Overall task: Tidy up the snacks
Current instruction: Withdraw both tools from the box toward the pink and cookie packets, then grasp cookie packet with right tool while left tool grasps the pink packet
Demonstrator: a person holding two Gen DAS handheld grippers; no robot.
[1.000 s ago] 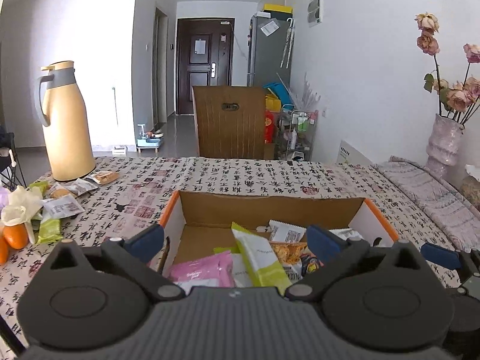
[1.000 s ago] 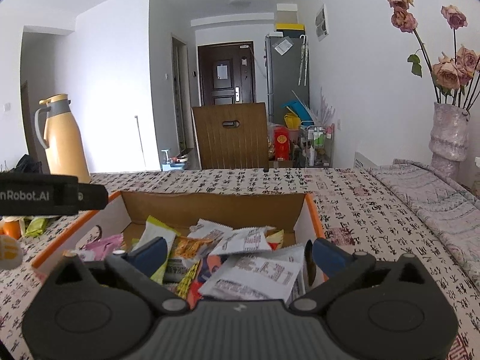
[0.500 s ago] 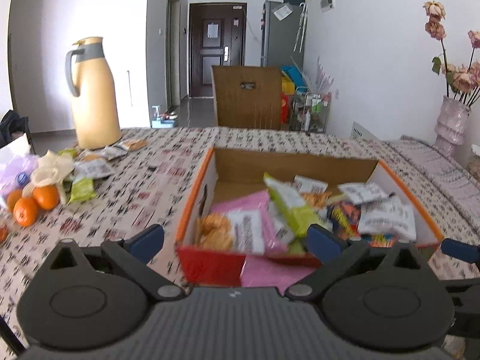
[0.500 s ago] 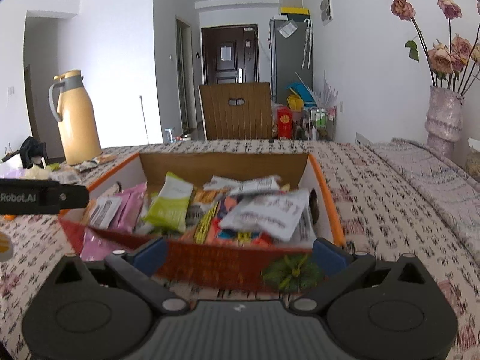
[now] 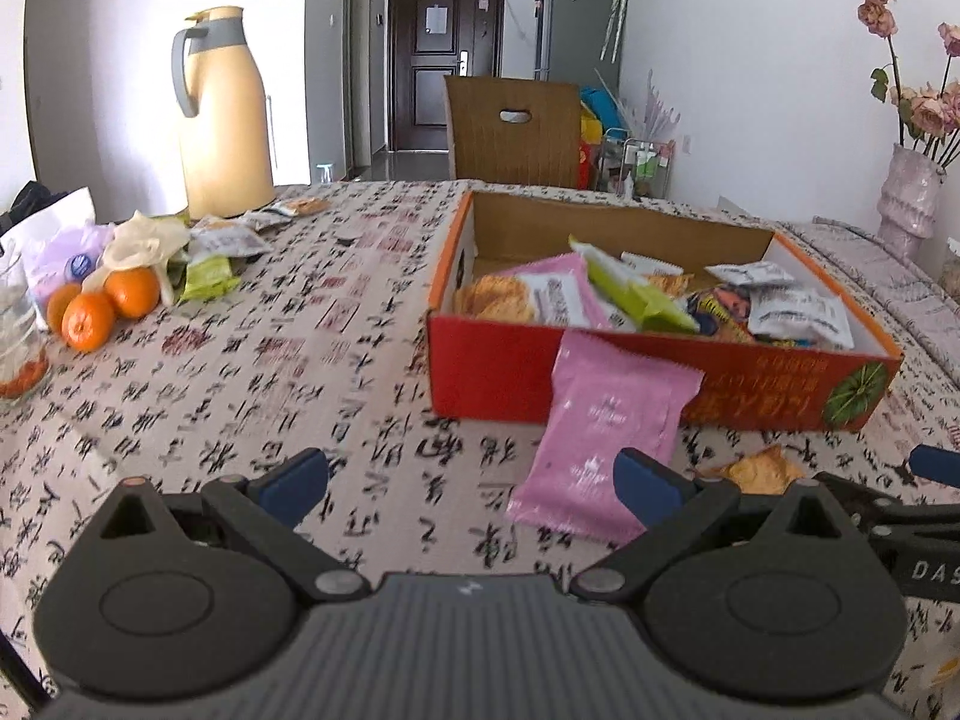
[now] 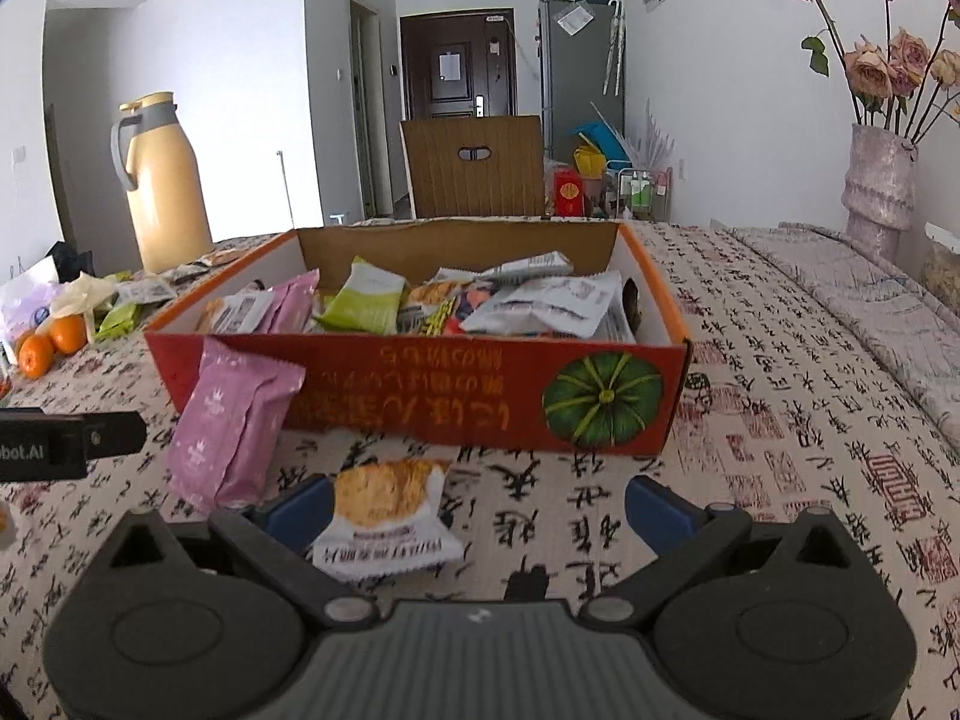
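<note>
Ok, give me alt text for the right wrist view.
Open right tongs hover over a chip packet lying on the patterned tablecloth. Beyond, a pink packet leans against a red cardboard box full of snacks.

The left gripper's body [image 6: 42, 453] reads "bot.AI" (cut off by the frame edge). The right gripper's body [image 5: 927, 567] reads "DAS", likewise cut off. Yellow print on the red box [image 6: 420, 402] is illegible.
</note>
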